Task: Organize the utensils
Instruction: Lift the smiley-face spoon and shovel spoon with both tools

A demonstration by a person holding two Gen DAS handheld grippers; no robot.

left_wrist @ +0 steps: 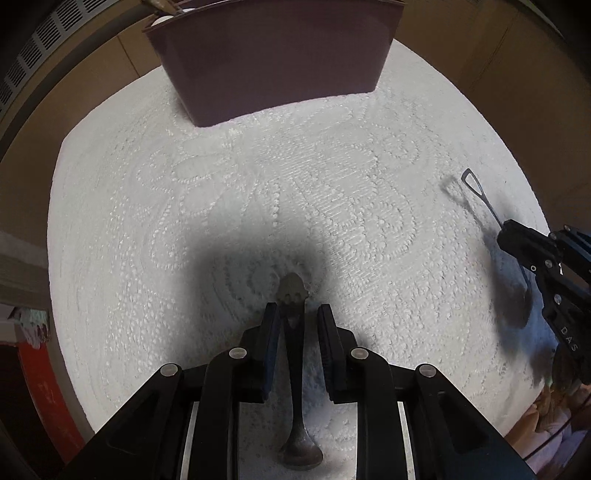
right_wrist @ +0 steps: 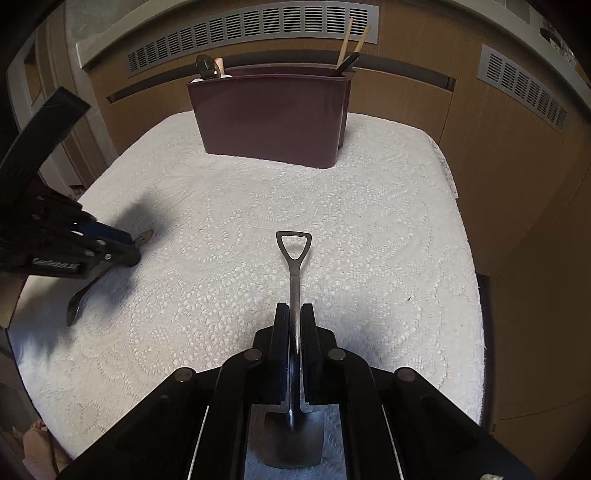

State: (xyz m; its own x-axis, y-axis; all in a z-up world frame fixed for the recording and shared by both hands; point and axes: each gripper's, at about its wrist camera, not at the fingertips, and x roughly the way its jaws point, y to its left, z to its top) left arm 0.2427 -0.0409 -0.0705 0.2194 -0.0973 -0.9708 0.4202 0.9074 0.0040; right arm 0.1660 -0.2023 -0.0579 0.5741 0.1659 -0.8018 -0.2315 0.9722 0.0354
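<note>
My left gripper (left_wrist: 295,314) straddles the handle of a dark metal spoon (left_wrist: 293,291) that lies on the white lace tablecloth (left_wrist: 258,192); a small gap shows beside each pad, so it is open. My right gripper (right_wrist: 294,314) is shut on the thin shaft of a shovel-shaped spoon (right_wrist: 293,251), its blade below the fingers. A maroon utensil holder (right_wrist: 273,114) stands at the table's far edge, also seen in the left wrist view (left_wrist: 273,59). The right gripper appears in the left wrist view (left_wrist: 517,240), the left one in the right wrist view (right_wrist: 125,247).
The holder contains wooden chopsticks (right_wrist: 351,40) on the right and a spoon (right_wrist: 207,66) on the left. Wooden panels with vent grilles (right_wrist: 251,26) run behind the table. The table edge drops off on the right (right_wrist: 476,280).
</note>
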